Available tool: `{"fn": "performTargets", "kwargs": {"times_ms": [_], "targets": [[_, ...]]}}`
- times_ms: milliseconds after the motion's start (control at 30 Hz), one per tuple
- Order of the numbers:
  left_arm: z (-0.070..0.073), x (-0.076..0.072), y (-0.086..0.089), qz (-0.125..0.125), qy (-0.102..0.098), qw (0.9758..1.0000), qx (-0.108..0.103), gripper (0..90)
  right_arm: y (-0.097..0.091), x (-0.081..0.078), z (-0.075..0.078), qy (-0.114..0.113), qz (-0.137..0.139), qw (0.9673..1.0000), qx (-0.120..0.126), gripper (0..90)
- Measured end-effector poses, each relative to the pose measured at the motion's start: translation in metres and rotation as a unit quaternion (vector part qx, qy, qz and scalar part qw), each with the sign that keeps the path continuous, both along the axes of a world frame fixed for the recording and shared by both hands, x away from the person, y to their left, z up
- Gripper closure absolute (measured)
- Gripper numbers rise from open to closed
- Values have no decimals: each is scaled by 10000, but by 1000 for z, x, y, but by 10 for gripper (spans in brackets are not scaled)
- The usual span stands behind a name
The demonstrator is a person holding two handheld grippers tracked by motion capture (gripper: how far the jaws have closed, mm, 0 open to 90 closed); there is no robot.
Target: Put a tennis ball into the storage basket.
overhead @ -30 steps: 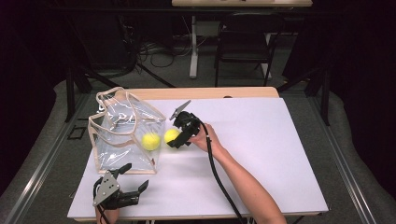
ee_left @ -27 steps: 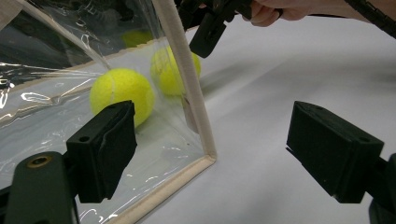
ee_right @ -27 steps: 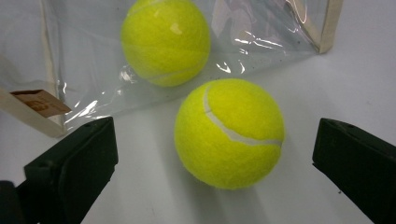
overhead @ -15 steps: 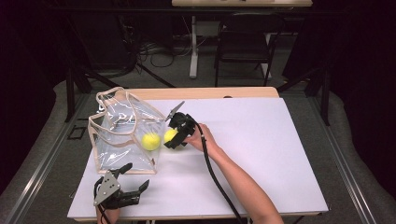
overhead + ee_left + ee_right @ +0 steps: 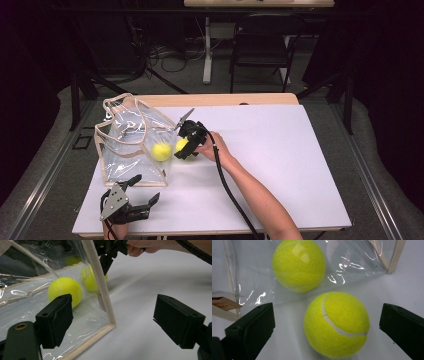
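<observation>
**Right gripper closes in on the loose ball**

Edging leftward since the earlier frames, the right gripper (image 5: 186, 148) now straddles the fuzzy yellow tennis ball (image 5: 336, 325) on the white worktop (image 5: 300, 150), jaws wide, ball centred between them. Just beyond, a second yellow tennis ball (image 5: 298, 265) sits inside the clear plastic tote bag (image 5: 131, 140). The left gripper (image 5: 134, 200) idles wide open nearby.

Ahead of the right tongs (image 5: 327, 326), whose jaws stand wide, a tennis ball (image 5: 337, 323) lies with bare surface (image 5: 392, 290) on both sides. Just beyond it the clear bag (image 5: 352, 267) wall blocks the way. The left tongs (image 5: 120, 322) face the bag's corner edge; open surface lies to the right of it.
</observation>
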State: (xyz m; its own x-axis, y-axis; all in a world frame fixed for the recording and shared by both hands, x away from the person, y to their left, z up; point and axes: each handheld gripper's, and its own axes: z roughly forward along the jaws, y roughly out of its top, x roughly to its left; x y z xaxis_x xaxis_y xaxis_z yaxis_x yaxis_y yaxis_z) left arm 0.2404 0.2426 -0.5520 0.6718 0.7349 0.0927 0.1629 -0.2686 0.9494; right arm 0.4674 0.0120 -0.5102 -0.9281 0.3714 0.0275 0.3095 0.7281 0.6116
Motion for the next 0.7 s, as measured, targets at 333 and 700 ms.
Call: {"fn": "performTargets", "kwargs": {"times_ms": [333, 700], "targets": [[-1, 1, 0, 16, 18, 10000, 10, 158, 3, 5, -9, 51, -55, 9998, -201, 0], [-1, 1, 1, 13, 18, 10000, 5, 158, 3, 8, -16, 90, -327, 9990, -304, 115]]}}
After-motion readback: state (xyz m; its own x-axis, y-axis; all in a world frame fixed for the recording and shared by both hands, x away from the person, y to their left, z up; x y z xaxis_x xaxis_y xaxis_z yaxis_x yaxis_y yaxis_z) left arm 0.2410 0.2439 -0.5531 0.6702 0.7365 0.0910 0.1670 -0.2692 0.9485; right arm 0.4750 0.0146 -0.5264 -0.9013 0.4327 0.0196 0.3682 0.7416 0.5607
